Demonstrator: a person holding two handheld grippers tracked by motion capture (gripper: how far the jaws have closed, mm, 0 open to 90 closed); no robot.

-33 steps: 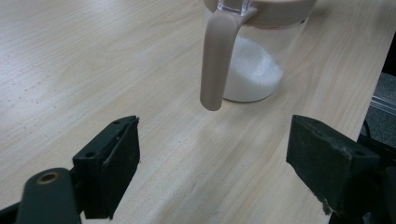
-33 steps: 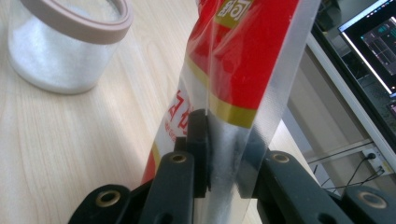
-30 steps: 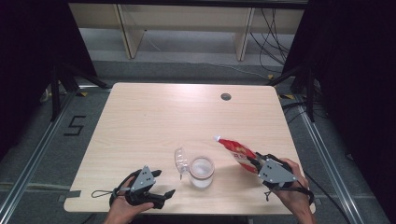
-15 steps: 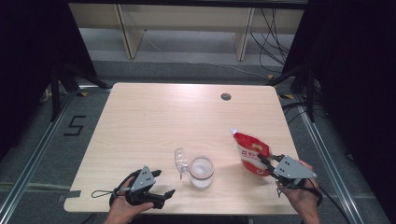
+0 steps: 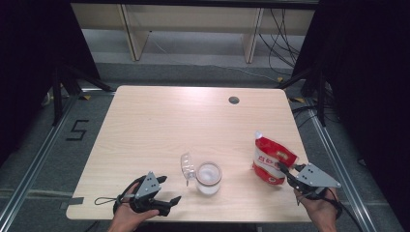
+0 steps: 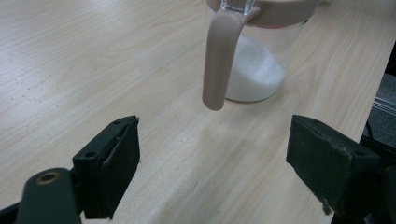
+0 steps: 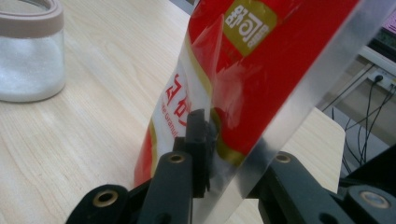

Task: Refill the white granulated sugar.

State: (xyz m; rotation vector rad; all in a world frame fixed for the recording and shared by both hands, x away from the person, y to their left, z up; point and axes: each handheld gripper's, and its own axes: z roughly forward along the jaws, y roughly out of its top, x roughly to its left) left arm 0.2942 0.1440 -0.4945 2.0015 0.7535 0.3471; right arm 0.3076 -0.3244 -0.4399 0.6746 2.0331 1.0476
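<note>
A clear jar (image 5: 209,176) with a beige rim holds white grains and stands near the table's front edge. Its clear lid (image 5: 186,166) is flipped open to the left. In the left gripper view the jar (image 6: 261,60) shows a beige handle (image 6: 219,60) hanging down its side. My left gripper (image 5: 170,189) rests open just left of the jar, its jaws (image 6: 212,172) wide apart with nothing between them. My right gripper (image 5: 284,171) is shut on the lower edge of a red pouch (image 5: 270,162), which stands upright at the front right. The pouch (image 7: 243,60) is pinched between the pads (image 7: 198,135).
The light wooden table (image 5: 193,121) has a round cable hole (image 5: 234,100) at the back right. Its right edge lies close beside the pouch. Shelving and cables stand beyond the far edge. The jar (image 7: 28,51) sits to the left of the pouch.
My right gripper has carried the red pouch rightward, away from the jar, and brought it from a tilt to upright. The left gripper and the jar have stayed in place.
</note>
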